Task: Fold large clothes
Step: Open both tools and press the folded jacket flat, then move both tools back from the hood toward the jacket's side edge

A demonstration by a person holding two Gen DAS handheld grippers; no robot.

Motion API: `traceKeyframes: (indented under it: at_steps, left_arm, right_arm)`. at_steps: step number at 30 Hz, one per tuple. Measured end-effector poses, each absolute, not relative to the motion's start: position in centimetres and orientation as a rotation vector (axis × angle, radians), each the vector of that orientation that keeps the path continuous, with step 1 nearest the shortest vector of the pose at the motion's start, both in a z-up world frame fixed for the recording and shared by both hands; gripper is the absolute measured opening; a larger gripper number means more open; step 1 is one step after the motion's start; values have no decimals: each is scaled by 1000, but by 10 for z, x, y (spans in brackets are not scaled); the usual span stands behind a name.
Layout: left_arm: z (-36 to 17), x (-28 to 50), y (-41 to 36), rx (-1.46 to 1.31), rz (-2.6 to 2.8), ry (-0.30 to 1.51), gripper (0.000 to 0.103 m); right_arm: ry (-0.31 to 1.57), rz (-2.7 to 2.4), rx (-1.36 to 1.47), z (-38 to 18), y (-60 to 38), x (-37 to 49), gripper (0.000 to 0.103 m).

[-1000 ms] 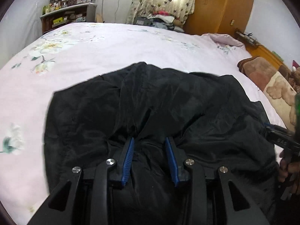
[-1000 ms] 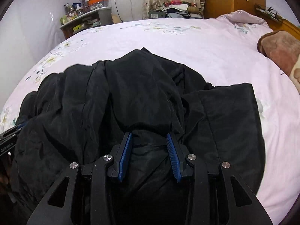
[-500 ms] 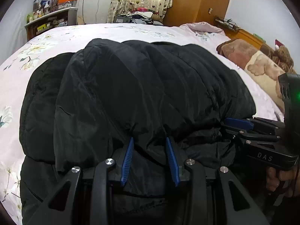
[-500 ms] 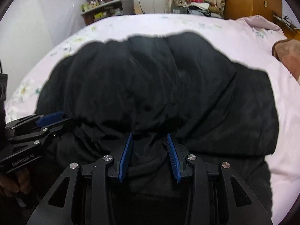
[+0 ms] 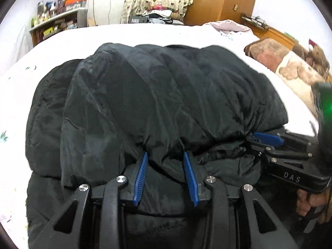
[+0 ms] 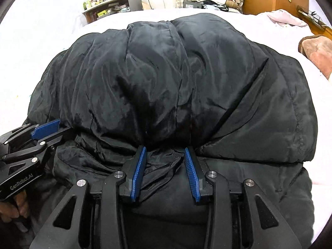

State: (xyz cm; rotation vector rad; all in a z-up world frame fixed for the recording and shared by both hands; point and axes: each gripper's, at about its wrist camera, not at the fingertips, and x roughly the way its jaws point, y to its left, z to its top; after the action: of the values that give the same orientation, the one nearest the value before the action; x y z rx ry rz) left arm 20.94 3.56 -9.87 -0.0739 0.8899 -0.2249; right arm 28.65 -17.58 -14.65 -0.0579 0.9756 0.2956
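Jacket: black padded jacket (image 5: 166, 103) lies folded over itself on the bed (image 5: 145, 35), its upper layer doubled toward the cameras.
Left tool (image 5: 166, 155): jaws partly closed, blue pads pinching a bunched edge of the jacket.
Right tool (image 6: 165, 151): the same, clamped on gathered fabric beside the left one.
Blanket: brown blanket (image 5: 290, 66) lies near the bed's right edge.

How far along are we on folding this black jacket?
Done: the black jacket is doubled over on the bed, its upper layer lying across the lower one. In hand: the left gripper and right gripper each pinch bunched fabric at the near edge. Left: release, flatten the puffy bundle, perhaps one more fold.
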Motion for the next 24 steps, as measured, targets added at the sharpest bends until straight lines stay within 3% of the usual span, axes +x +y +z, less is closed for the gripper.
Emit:
traceKeyframes:
  at_steps: [4, 11, 24]
  left_arm:
    - [-79, 191, 40, -98, -211, 858, 38]
    - [-103, 188, 31, -43, -170, 900, 40]
    - [-82, 168, 33, -49, -138, 917, 40]
  right_arm:
    - [927, 303, -28, -118, -181, 261, 38]
    - [997, 294, -111, -149, -167, 258, 38]
    - [946, 306, -64, -110, -181, 224, 38]
